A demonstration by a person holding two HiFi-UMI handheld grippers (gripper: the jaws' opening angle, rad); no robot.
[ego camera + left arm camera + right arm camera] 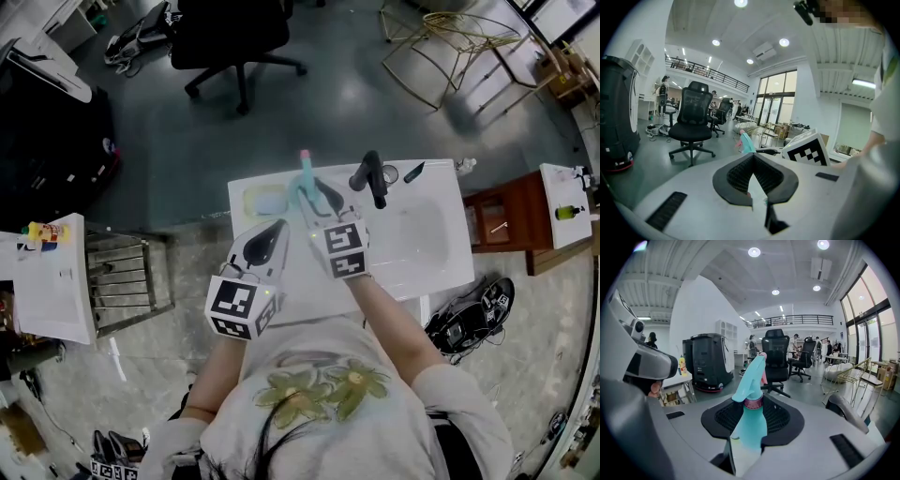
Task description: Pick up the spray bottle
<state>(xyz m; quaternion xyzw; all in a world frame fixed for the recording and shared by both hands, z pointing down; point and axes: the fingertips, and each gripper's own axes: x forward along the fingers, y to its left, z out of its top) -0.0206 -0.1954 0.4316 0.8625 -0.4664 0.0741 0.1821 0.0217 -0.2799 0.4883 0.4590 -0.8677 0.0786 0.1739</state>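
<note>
The spray bottle (303,180) is teal with a pink nozzle tip and a pink collar. It stands upright between the jaws of my right gripper (313,193), which is shut on its body over the far part of the white table (422,244). In the right gripper view the bottle (751,427) fills the gap between the ridged pads of the right gripper (753,401), its head rising above them. My left gripper (270,234) hovers nearer me and to the left, its tips together and nothing held. From the left gripper (753,157) the bottle (746,143) shows just ahead.
A black bent-handled object (370,176) lies right of the bottle, and a pale square pad (265,200) to its left. Small items (414,172) line the table's far edge. A metal rack (127,277) stands left, a wooden cabinet (502,220) right, an office chair (234,37) beyond.
</note>
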